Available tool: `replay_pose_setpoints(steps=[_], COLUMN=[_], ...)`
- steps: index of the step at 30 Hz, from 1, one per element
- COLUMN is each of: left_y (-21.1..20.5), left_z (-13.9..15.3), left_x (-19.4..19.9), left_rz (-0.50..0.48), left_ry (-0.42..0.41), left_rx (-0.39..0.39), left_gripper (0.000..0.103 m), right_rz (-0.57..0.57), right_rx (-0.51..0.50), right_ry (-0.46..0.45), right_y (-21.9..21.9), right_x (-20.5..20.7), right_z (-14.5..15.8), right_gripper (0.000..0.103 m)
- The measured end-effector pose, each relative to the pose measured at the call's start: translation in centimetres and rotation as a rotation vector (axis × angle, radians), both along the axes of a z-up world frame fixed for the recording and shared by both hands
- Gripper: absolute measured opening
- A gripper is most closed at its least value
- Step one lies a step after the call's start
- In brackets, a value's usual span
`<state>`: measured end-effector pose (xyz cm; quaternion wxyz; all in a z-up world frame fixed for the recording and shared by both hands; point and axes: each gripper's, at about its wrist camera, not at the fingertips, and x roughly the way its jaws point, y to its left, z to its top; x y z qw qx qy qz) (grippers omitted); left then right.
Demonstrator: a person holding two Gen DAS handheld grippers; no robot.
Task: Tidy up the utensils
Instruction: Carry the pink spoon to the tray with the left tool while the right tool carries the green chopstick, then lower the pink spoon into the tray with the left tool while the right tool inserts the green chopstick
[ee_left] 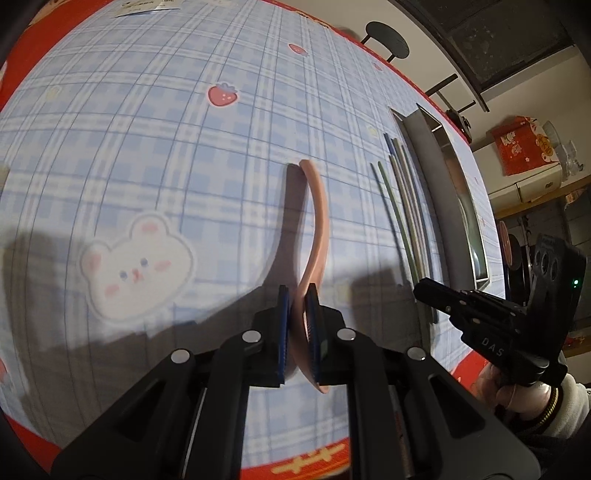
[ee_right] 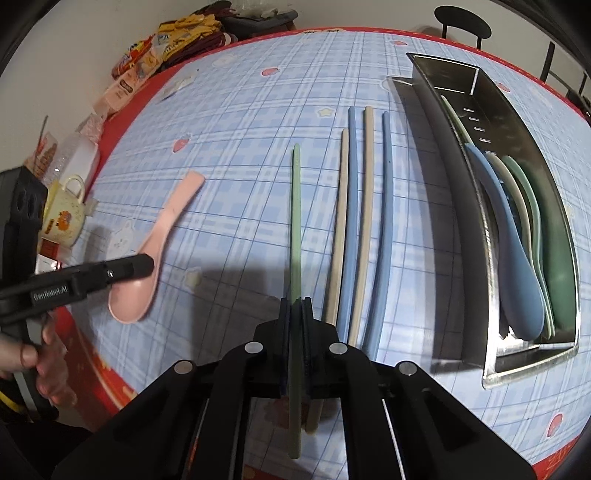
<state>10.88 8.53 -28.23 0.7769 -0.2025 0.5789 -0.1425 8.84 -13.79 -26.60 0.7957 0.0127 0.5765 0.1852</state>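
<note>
My left gripper (ee_left: pixel 297 295) is shut on the bowl of a pink spoon (ee_left: pixel 317 214). The spoon's handle points away from me and throws a separate shadow on the cloth. The right wrist view shows the same spoon (ee_right: pixel 166 221) in the left gripper (ee_right: pixel 147 264) at the table's left side. My right gripper (ee_right: pixel 295 306) is shut on a green chopstick (ee_right: pixel 295 206) that runs straight ahead between its pads. Several beige and blue chopsticks (ee_right: pixel 354 221) lie side by side just right of it. A metal tray (ee_right: pixel 535 350) at the right holds blue, cream and green spoons (ee_right: pixel 517 258).
A blue checked cloth (ee_left: pixel 147 129) with a red border covers the table. A mug (ee_right: pixel 66 210), a bottle and snack packets crowd the table's left edge. A dark chair (ee_right: pixel 461 22) stands beyond the far edge. A person's hand (ee_left: pixel 517 395) holds the right gripper (ee_left: pixel 421 290).
</note>
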Motion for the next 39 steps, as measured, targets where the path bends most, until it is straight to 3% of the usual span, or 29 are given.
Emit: replay_pose_setpoints(steps=[9, 22, 31, 39], left_y=[-2.5, -8.5, -14.5, -19.5], left_z=[2.5, 5.2, 7.2, 6.8], left_x=[-1.1, -1.0, 0.6, 2.7], left_rz=[0.008, -0.009, -0.014, 0.048], left_ry=[-0.05, -0.077, -0.111, -0.116], left_rx=[0.0, 0.007, -0.011, -0.021], left_gripper=[0.013, 0.013, 0.013, 0.013], right_rz=[0.037, -0.027, -0.081, -0.06], right_rx=[0.069, 0.17, 0.208, 0.216], right_ry=[-0.055, -0.12, -0.152, -0.147], right_y=[-1.8, -8.8, -14.8, -18.5], right_x=[-1.0, -1.0, 1.1, 4.4], right_z=[2.3, 5.1, 6.3, 6.6], right_gripper=[0.006, 0.006, 0.006, 0.007])
